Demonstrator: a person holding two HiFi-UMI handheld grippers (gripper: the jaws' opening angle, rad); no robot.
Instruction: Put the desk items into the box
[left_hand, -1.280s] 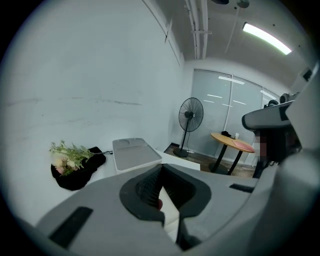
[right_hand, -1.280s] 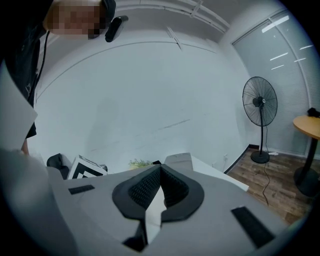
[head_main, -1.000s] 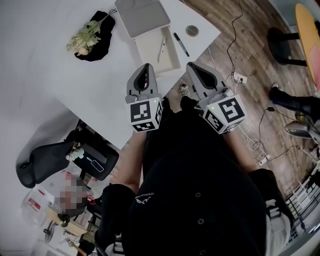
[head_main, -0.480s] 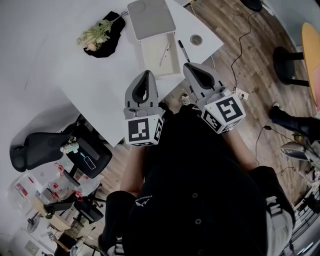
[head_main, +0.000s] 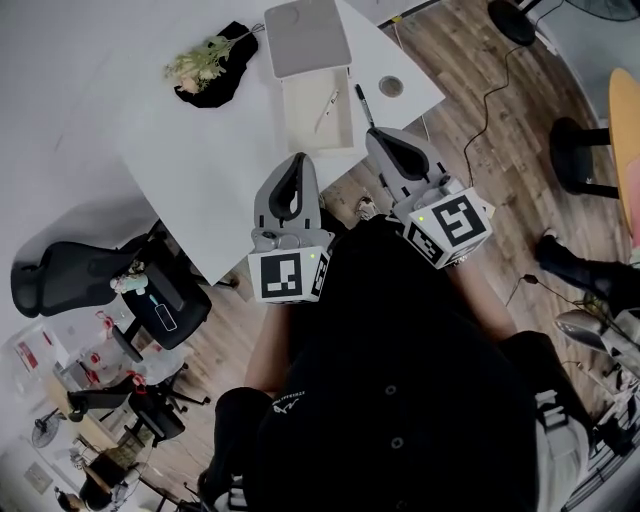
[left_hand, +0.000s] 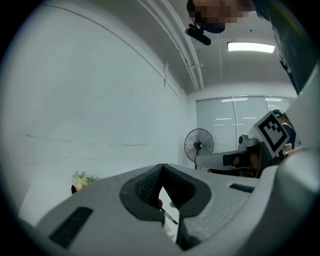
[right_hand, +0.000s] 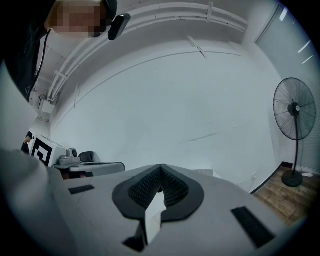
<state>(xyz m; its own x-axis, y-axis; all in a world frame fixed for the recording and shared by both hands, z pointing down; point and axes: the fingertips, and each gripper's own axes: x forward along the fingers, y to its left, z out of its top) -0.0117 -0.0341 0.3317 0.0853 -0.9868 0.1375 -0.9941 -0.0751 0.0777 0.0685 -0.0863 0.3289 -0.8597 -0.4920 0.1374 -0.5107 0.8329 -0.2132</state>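
An open beige box lies near the white table's front corner, with a light pen inside it. Its grey lid lies just beyond. A black pen and a small round item rest on the table right of the box. My left gripper hovers shut and empty over the table edge, short of the box. My right gripper is also shut and empty, beside the table corner over the floor. Both point towards the box.
A flower sprig on black cloth lies at the table's far left. A black office chair stands left of the table. Cables run across the wooden floor, with a dark stool on the right. A standing fan is nearby.
The head view has shifted, so the table and box now sit higher and further off in the picture. Both grippers stay shut near the body; the left one sits slightly lower in view.
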